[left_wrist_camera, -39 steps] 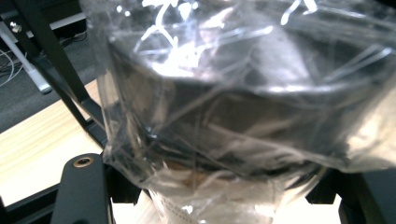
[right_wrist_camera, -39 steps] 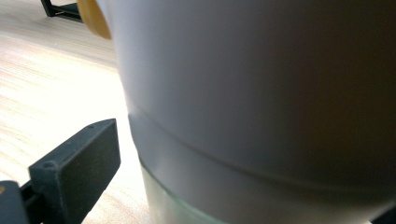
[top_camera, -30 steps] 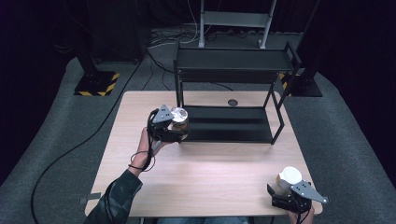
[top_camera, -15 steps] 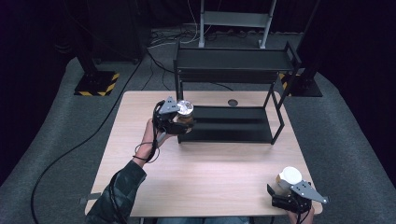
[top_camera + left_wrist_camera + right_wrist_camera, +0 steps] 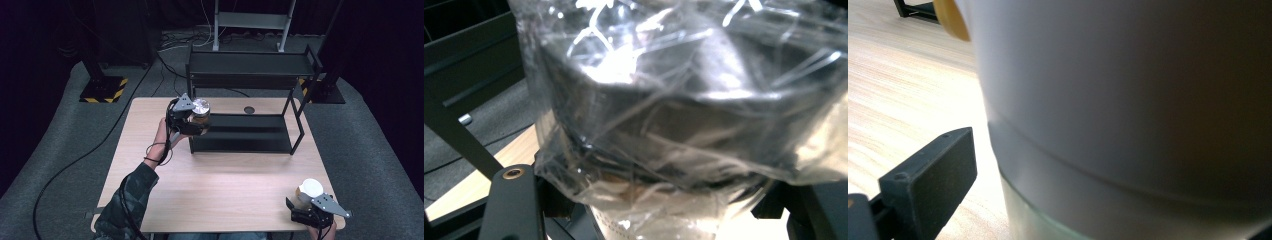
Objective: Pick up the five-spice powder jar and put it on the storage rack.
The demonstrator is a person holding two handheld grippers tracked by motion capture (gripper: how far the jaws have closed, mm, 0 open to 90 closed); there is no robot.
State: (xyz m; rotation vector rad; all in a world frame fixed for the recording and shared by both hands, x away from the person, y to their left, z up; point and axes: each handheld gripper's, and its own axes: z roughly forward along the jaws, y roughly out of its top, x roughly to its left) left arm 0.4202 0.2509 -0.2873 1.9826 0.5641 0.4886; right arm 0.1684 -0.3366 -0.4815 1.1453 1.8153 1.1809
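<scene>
Left tool (image 5: 192,120) clamped on the wrapped jar (image 5: 201,108); it has moved toward 1 o'clock and now sits at the rack's (image 5: 245,131) left end, over the lower shelf. Right tool (image 5: 309,212) unchanged at the bench's (image 5: 225,180) 5 o'clock corner, jaws around the white cup (image 5: 310,189). Light wood bench on grey carpet, dark room.

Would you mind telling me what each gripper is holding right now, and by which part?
The left gripper holds a plastic-wrapped jar by its lower body. The right gripper has its jaws around a white-lidded jar, low on its side.
</scene>
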